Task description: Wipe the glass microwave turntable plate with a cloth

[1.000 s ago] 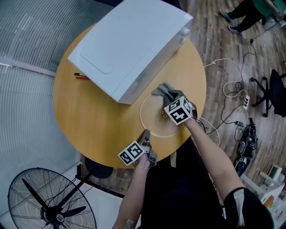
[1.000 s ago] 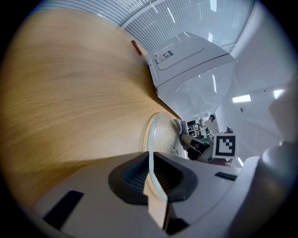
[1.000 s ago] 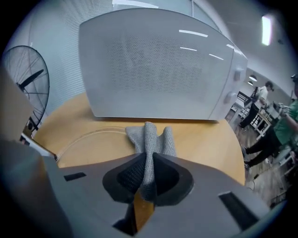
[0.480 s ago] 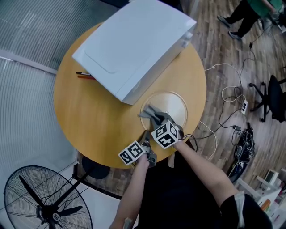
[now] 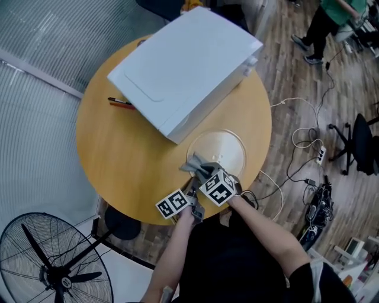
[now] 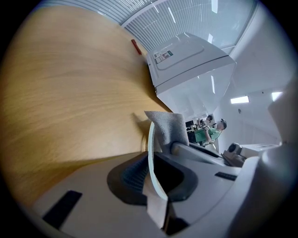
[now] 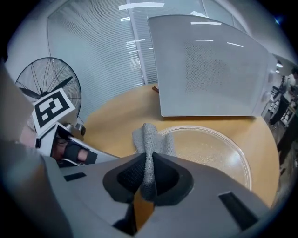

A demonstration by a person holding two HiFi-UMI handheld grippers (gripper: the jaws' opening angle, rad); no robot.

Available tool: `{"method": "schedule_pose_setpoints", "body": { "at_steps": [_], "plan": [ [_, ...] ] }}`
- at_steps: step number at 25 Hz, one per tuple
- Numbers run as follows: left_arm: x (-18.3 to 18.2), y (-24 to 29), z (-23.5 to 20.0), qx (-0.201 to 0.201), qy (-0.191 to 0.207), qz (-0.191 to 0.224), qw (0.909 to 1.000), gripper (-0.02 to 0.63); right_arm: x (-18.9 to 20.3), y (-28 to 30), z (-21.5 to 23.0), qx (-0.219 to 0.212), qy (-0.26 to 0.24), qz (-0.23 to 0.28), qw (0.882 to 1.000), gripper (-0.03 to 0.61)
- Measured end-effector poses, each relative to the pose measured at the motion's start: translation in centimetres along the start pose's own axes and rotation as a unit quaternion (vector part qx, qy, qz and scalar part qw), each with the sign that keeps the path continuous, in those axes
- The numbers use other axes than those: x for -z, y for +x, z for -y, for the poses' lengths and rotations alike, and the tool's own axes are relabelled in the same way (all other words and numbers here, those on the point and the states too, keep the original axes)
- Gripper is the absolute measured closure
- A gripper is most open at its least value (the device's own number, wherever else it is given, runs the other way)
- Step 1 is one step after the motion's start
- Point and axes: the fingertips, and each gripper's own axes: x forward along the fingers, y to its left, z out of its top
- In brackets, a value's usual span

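Observation:
The glass turntable plate lies flat on the round wooden table, just in front of the white microwave. My left gripper is shut on the plate's near rim; in the left gripper view the rim runs edge-on between the jaws. My right gripper is shut on a grey cloth, which rests on the plate's near-left edge right beside the left gripper. In the right gripper view the cloth stands up out of the jaws before the plate.
A pen lies on the table left of the microwave. A standing fan is on the floor at lower left. Cables and an office chair are on the right. A person stands at top right.
My right gripper has dragged the cloth across the plate, from the far side near the microwave to the near-left rim. The left gripper kept still on the rim.

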Motion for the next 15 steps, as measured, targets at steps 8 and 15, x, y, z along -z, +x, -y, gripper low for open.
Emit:
{"method": "schedule_pose_setpoints", "body": {
  "at_steps": [8,15],
  "plan": [
    [-1.0,-0.5,0.2,0.044,-0.059,0.039,0.9966,0.562,-1.0,-6.4,2.4,0.015,0.076,0.053,0.996,0.535],
    [-0.3,-3.1,0.3,-0.002,-0.059,0.093,0.9939,0.544,-1.2,-13.3,4.6,-0.001,0.117,0.114,0.987,0.535]
  ]
}}
